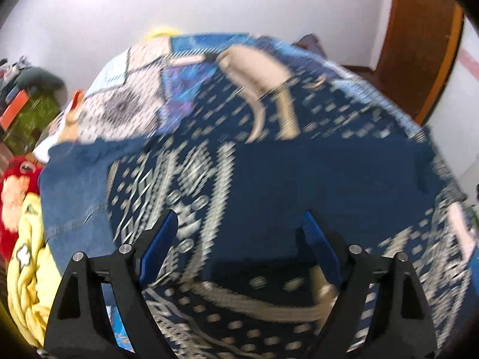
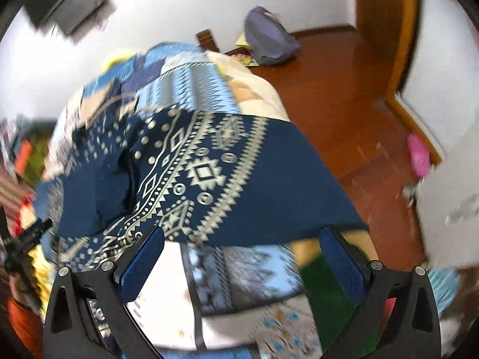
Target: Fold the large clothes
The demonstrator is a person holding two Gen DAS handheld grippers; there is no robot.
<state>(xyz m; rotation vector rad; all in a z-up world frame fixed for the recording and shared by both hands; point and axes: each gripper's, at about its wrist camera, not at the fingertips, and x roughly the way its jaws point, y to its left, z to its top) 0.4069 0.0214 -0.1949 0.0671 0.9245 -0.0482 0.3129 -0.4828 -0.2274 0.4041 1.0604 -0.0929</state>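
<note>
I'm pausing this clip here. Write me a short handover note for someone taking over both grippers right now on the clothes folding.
Left gripper: jaws open, nothing held, above the navy garment with the cream geometric print.
Right gripper: jaws wide open, empty, at the garment's near edge.
Things: the garment lies spread on the bed over a blue and white patchwork quilt; one side looks doubled over.
Done: apparently one fold laid; blur makes this uncertain.
Left: probably regrip the edges, fold again to a compact shape, smooth the creased middle.
</note>
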